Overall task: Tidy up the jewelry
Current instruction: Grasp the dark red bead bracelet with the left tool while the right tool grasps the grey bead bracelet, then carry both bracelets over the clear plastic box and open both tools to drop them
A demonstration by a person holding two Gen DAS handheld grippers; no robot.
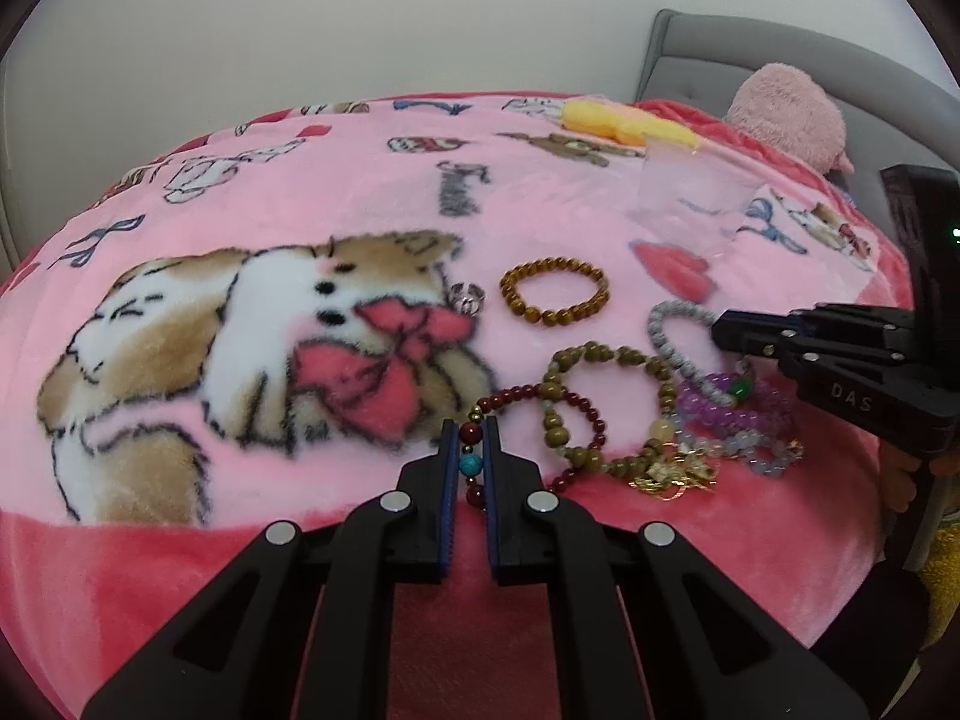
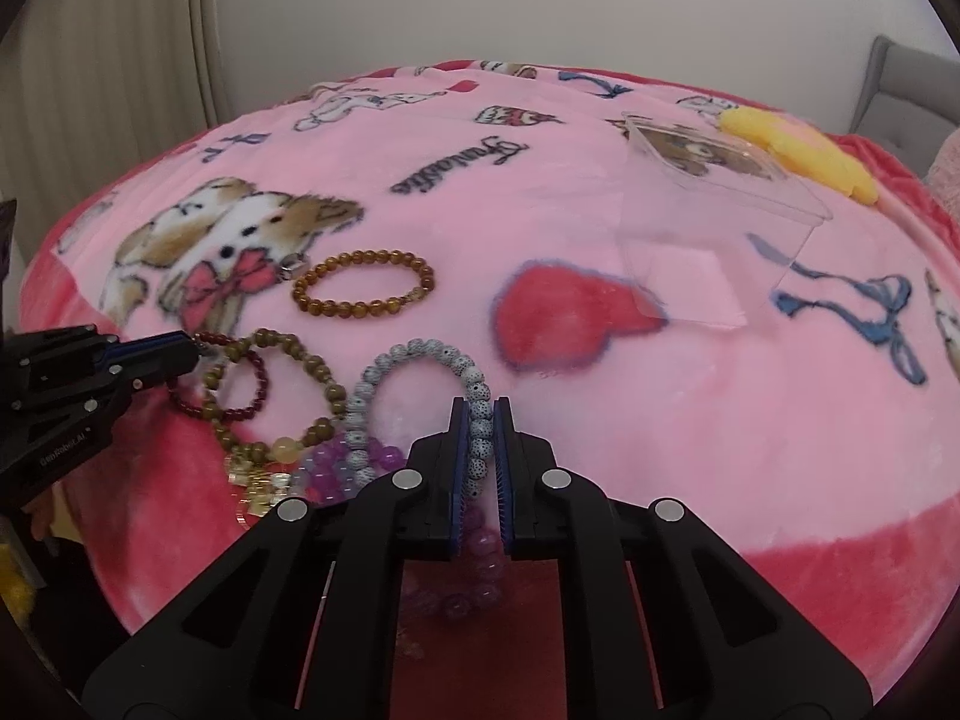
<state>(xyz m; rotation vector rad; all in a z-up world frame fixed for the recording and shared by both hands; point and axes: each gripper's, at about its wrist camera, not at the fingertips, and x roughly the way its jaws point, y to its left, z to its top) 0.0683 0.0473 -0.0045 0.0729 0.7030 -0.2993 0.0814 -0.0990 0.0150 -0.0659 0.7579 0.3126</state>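
Six bead bracelets lie on the pink blanket [image 1: 372, 192]: one amber-brown bracelet [image 1: 555, 291] alone farther back, one dark red bracelet [image 1: 534, 420] at the near left, one olive-green bracelet [image 1: 606, 408] overlapping it, one speckled grey bracelet [image 2: 414, 396] to the right, one purple bracelet [image 1: 738, 408] and one pale translucent bracelet [image 1: 726, 447] tangled at the near right. There is one small silver ring [image 1: 465, 298], left of the amber one, and one cluster of gold charms [image 1: 675, 474] whose pieces cannot be counted apart. One clear plastic container [image 2: 714, 222] stands at the far right. Two soft toys sit behind: one yellow plush [image 1: 624, 120] and one pink plush [image 1: 786, 114].
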